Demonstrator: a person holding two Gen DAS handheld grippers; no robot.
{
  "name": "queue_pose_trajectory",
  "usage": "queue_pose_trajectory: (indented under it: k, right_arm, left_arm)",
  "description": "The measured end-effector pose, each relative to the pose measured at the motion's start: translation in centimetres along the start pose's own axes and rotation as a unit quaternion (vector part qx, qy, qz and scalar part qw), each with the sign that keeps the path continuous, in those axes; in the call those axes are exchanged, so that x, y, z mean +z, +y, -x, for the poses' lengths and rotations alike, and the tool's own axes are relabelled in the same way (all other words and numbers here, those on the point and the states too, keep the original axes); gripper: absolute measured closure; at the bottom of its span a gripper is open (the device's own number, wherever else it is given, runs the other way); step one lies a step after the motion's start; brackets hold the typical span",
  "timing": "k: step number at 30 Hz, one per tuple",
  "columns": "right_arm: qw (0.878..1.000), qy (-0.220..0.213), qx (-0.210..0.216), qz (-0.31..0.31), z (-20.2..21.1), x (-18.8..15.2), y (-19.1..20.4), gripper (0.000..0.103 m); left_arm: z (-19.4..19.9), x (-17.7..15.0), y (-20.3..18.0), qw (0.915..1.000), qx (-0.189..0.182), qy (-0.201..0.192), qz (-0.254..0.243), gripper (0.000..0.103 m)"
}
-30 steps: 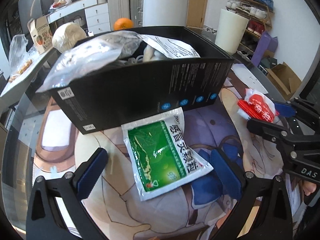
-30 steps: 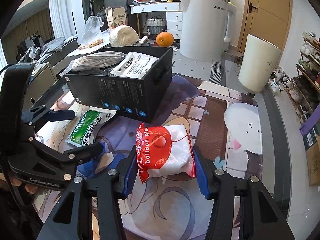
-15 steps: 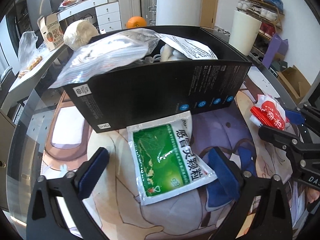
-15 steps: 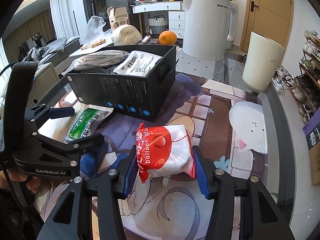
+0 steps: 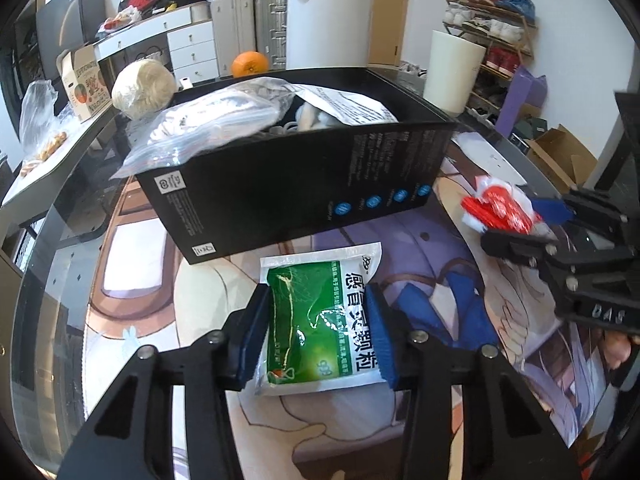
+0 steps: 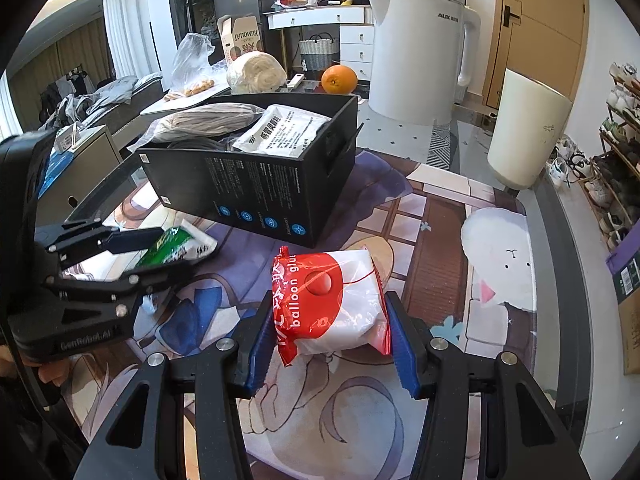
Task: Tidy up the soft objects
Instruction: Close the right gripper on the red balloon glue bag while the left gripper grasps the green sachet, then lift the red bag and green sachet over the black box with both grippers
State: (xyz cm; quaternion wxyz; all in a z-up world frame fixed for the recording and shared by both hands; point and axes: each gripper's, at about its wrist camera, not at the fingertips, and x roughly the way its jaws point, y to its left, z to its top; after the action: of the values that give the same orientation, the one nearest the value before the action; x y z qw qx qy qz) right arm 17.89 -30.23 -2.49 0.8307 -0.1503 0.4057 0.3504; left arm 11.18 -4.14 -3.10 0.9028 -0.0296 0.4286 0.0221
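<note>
My left gripper [image 5: 318,330] is shut on a green and white sachet [image 5: 320,312], which buckles between the blue pads just in front of the black box [image 5: 300,184]. The sachet [image 6: 172,244] and left gripper [image 6: 136,256] also show in the right wrist view. My right gripper [image 6: 330,326] is shut on a red and white balloon glue bag [image 6: 332,304], held near the printed mat [image 6: 440,240]. That bag [image 5: 500,208] shows at the right of the left wrist view. The black box [image 6: 256,184] holds a clear plastic bag [image 5: 212,128] and a white packet [image 6: 284,132].
A white kettle [image 6: 416,44], an orange [image 6: 339,79] and a pale round bundle [image 6: 256,72] stand behind the box. A white bin [image 6: 528,128] and shoe rack [image 6: 616,152] are to the right, beyond the glass table edge [image 6: 560,280].
My left gripper has closed its jaws on the green sachet, which now crumples between the pads. The right gripper still holds the balloon glue bag, shifted slightly.
</note>
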Motion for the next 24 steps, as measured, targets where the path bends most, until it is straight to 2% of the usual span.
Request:
queue_pose_trajectory:
  k: [6, 24]
  right_arm:
    - [1.000, -0.009, -0.001, 0.004, 0.6, 0.1, 0.2, 0.052]
    - [0.998, -0.056, -0.007, 0.022, 3.3, 1.2, 1.2, 0.052]
  left_arm:
    - [1.3, -0.7, -0.5, 0.9997, -0.017, -0.017, -0.009, 0.057]
    - [6.9, 0.6, 0.1, 0.9940, -0.040, -0.101, -0.010, 0.057]
